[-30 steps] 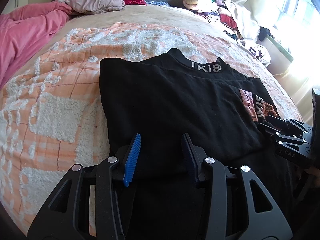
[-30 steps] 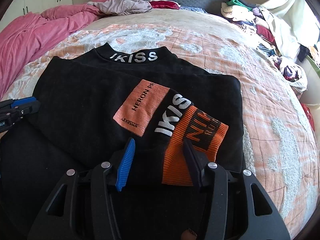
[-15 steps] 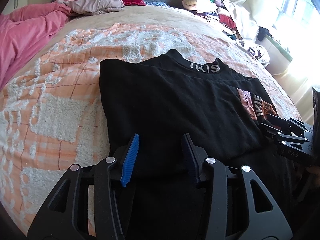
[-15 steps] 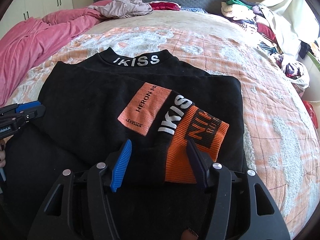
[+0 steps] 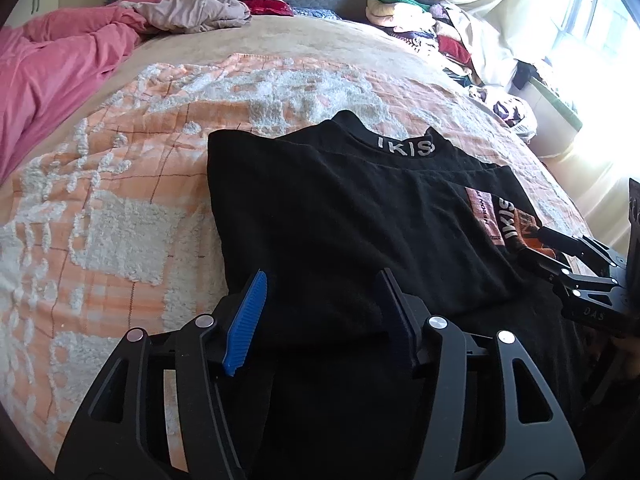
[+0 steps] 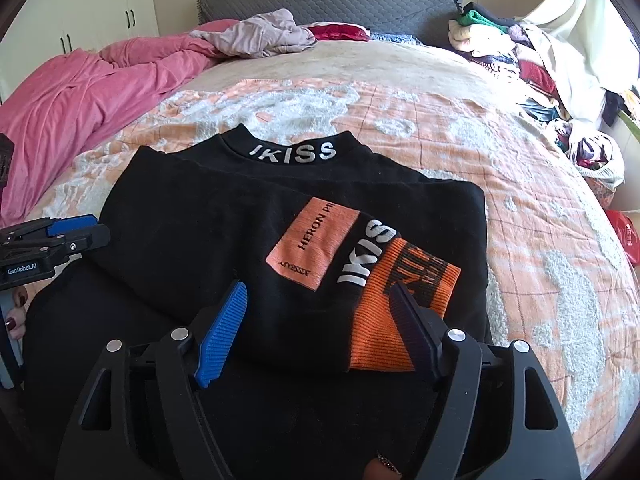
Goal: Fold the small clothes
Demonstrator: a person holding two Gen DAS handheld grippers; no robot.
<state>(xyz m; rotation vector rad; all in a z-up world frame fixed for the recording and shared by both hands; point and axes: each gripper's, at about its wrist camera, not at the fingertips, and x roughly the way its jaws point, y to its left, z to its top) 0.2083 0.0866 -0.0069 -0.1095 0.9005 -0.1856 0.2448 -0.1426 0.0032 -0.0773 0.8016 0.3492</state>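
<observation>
The black top [image 6: 240, 240] lies folded on the bedspread [image 5: 120, 184]. Left gripper [image 5: 320, 300] and right gripper [image 6: 320, 312] both spread, empty. Only the right view shows its orange cuff [image 6: 400, 312] fully.

I see the sweater [image 6: 240, 232] lying on the blanket [image 6: 400, 120] on the bed [image 6: 380, 60], my left claw [image 5: 320, 312] and right claw [image 6: 316, 328] at its near edge, quilt [image 6: 80, 92] left, clothes pile [image 6: 520, 52] right.

Orange-and-white blanket [image 6: 520, 184] covers bed. Pink duvet [image 6: 80, 96] bunched at left. Grey headboard [image 6: 328, 0] behind. Mixed clothes pile [image 6: 520, 52] at right, unsorted
</observation>
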